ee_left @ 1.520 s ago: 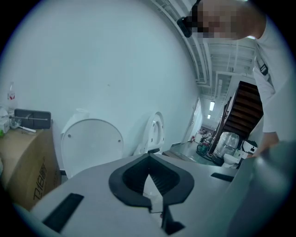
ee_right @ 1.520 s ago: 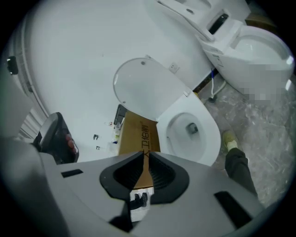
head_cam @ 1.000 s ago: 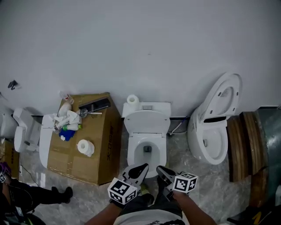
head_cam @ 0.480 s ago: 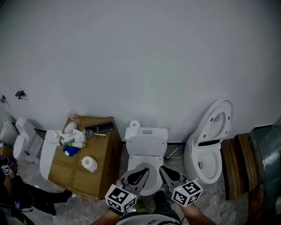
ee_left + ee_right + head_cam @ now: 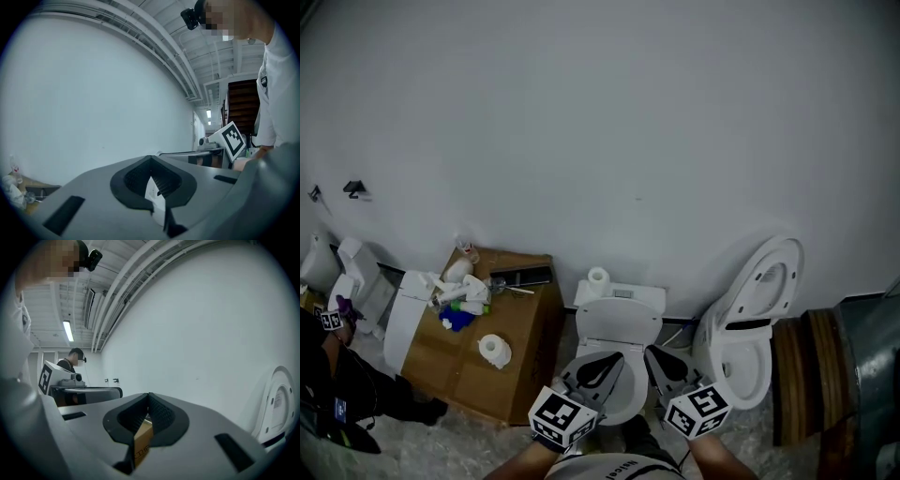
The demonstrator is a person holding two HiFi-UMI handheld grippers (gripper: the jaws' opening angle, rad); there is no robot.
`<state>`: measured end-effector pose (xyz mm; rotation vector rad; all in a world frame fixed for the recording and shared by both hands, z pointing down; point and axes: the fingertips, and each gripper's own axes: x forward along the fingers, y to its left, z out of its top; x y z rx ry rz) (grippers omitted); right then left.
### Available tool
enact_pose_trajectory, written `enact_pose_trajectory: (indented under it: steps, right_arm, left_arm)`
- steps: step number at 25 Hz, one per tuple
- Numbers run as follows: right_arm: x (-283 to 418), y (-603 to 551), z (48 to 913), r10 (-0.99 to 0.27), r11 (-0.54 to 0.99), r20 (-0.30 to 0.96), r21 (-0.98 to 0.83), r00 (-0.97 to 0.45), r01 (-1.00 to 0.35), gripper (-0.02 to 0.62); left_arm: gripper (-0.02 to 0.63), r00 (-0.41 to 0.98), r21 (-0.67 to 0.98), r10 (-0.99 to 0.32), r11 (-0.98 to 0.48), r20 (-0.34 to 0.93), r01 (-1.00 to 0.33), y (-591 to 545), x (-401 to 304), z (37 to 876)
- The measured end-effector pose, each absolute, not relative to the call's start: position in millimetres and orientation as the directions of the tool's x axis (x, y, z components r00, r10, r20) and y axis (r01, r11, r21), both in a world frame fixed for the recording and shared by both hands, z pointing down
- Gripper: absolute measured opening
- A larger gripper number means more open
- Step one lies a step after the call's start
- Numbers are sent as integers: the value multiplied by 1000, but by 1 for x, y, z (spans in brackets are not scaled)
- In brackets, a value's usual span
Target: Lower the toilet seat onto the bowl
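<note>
A white toilet (image 5: 617, 330) stands against the wall in the middle of the head view, its seat and lid tilted up against the tank (image 5: 621, 299). The bowl (image 5: 623, 401) is largely hidden behind my two grippers. My left gripper (image 5: 600, 367) and right gripper (image 5: 660, 364) are held side by side in front of the bowl, both shut with nothing between the jaws. Neither touches the toilet. In the left gripper view my left gripper (image 5: 150, 158) points at the bare wall. The right gripper view shows my right gripper (image 5: 149, 395) aimed the same way.
A second toilet (image 5: 755, 319) with its seat raised stands to the right, also showing as a toilet seat (image 5: 277, 404) in the right gripper view. A cardboard box (image 5: 502, 370) with a paper roll (image 5: 494, 350) and bottles sits left. A person (image 5: 337, 384) crouches far left.
The head view has tilted up, showing more wall. Both grippers now sit over the front of the bowl in the view, still side by side.
</note>
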<state>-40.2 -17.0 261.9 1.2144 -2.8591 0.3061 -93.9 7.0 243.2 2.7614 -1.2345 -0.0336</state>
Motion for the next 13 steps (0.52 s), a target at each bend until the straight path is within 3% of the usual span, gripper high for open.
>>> enact_pose_trajectory:
  steps: [13]
  right_arm:
    - [-51,-34,263,-726,669,99,-127,-680,-732,17]
  left_arm:
    - [9,642,111,-766,-636,28,-763,-10,-119,249]
